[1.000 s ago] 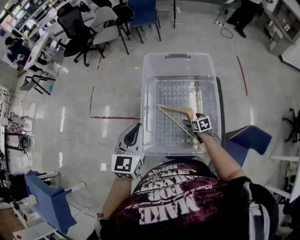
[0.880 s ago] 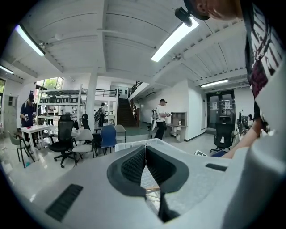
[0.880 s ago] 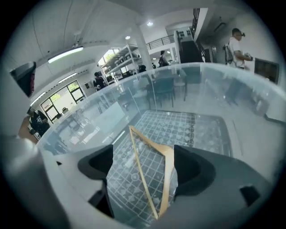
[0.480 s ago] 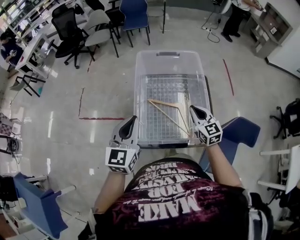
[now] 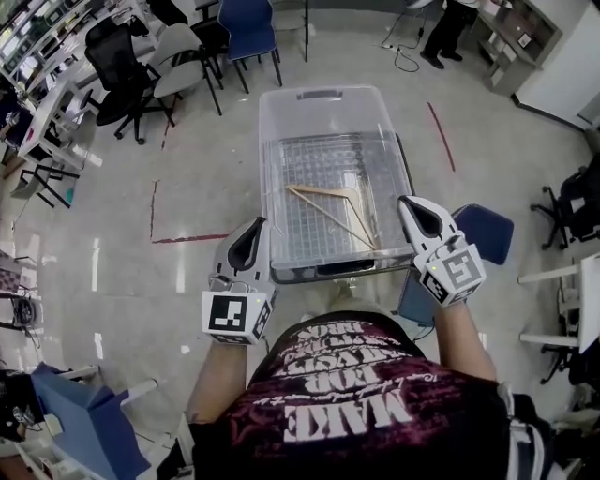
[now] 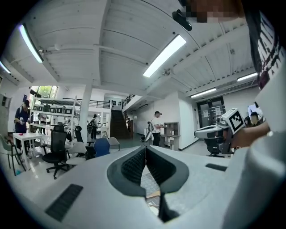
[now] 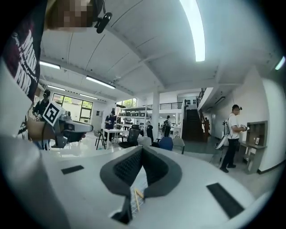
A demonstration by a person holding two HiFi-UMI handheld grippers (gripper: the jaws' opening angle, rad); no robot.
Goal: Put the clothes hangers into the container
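Observation:
A clear plastic container (image 5: 265, 141) stands on the floor in front of me in the head view. One wooden clothes hanger (image 5: 328, 202) lies flat on its ribbed bottom, toward the near right. My left gripper (image 5: 257, 225) hovers just outside the container's near left corner, shut and empty. My right gripper (image 5: 409, 202) is raised beside the near right corner, above the rim, also shut with nothing in it. In the left gripper view the jaws (image 6: 145, 147) meet at their tips; in the right gripper view the jaws (image 7: 142, 148) meet too, with a sliver of the hanger (image 7: 136, 197) below.
A blue chair (image 5: 483, 234) sits right of the container, close to my right arm. Several office chairs (image 5: 178, 66) and desks stand at the back left. Red tape (image 5: 187, 237) marks the floor on the left. A person (image 5: 450, 23) stands at the far back.
My right gripper let go of the hanger, rose out of the container and moved to its right side. The hanger stays on the bottom. My left gripper rose a little.

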